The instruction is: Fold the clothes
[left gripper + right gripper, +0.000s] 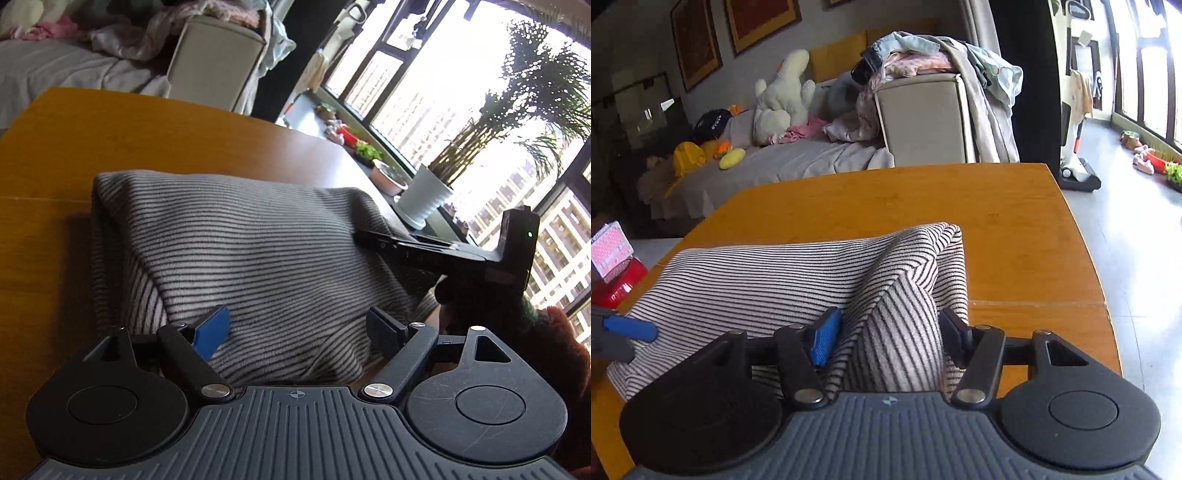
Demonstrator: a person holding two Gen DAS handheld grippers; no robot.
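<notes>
Striped garment (240,251) lies folded on wooden table (55,155). Left gripper (299,332) jaws apart over near edge, cloth between, not pinched. Right gripper (886,332) straddles raised fold; contact with pads unclear.

This is a lived-in home, a living room in a high-rise flat. Beyond the far edge of the orange wooden desk (923,199) stands a grey-covered sofa (783,162) with a white plush toy (783,99), clothes heaped on its beige armrest (923,118), framed pictures (761,22) on the wall, and tall black-framed windows (424,92) with potted palms (517,103) facing apartment blocks.
</notes>
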